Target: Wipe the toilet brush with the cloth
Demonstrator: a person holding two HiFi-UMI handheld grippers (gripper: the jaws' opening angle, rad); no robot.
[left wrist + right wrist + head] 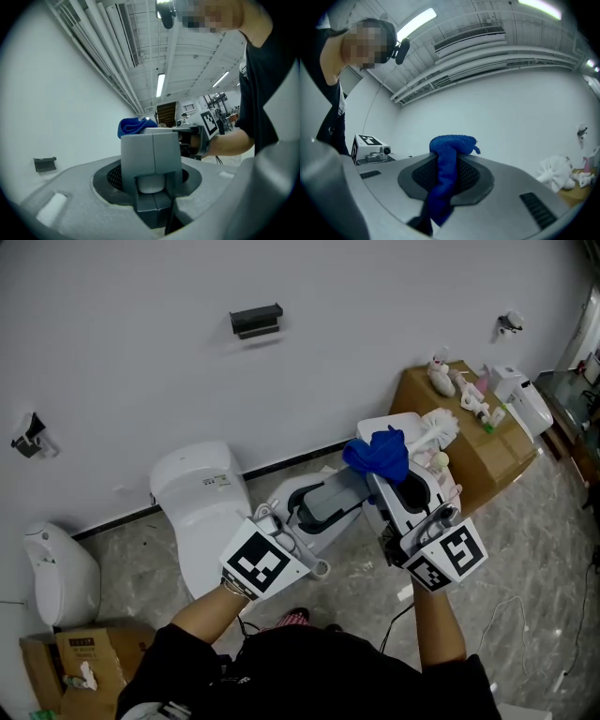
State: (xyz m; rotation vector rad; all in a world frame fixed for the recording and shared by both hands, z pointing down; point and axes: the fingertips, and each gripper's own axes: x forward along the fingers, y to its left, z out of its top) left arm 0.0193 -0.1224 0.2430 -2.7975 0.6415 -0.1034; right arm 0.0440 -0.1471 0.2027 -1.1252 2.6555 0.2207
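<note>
Head view: the left tongs (339, 491) clamp wide round the grey handle of the toilet brush (439, 426), whose white bristles reach past the blue cloth (378, 454) nipped in the right tongs (384, 474). Left gripper view: the grey handle fills the jaws, with the cloth beyond it. Right gripper view: the jaws pinch the cloth, and the bristles show at the right.

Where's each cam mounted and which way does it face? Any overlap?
Head view: on the person's head, facing steeply down at the toilet, left hand-held gripper and right hand-held gripper; both forearms show.
Left gripper view: on the left hand-held gripper, looking along its jaws, shut on the toilet brush handle; arm and torso show.
Right gripper view: on the right hand-held gripper, looking past the cloth it grips to the wall; torso at left.
Shared: all three show the cloth.
</note>
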